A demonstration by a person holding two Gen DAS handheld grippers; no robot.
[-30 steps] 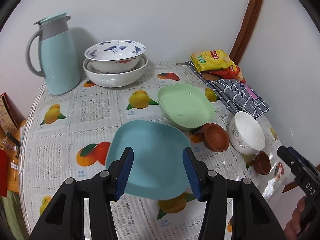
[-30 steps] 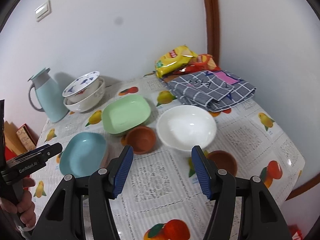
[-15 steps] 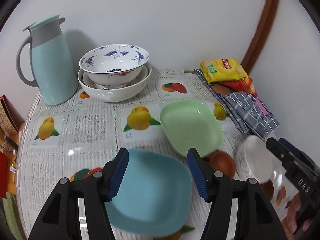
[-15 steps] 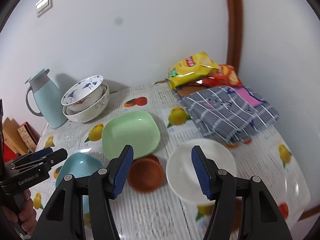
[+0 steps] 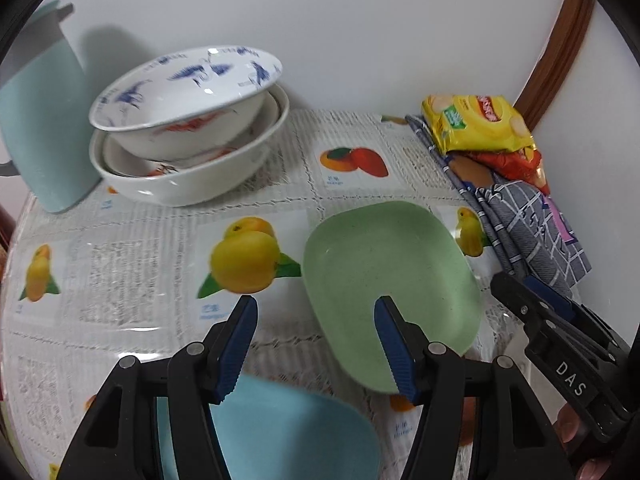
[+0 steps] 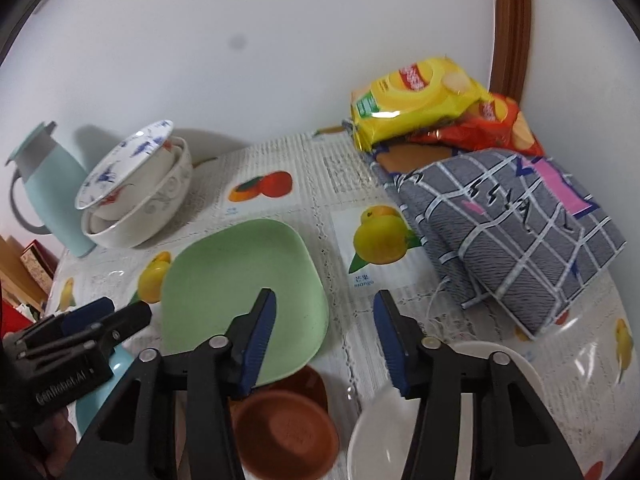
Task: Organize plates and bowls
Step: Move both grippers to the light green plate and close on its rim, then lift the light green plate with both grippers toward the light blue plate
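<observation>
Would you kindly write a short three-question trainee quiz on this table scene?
1. True or false: the left tool holds the green plate.
2. What sits inside the large white bowl? A) the blue-patterned bowl B) a brown cup C) the snack bag
3. Fill in: the yellow snack bag lies on a grey checked ____.

Key: 1 false; 2 A; 3 cloth.

Soft, even indoor light fills both views. The pale blue thermos jug point(image 5: 40, 128) throws a grey shadow on the white wall point(image 5: 360, 20). Glare shines off the desk's glossy fruit-print plastic cover point(image 6: 592, 360). Fisheye bending darkens the corners; motion blur smears nearby dishes.
</observation>
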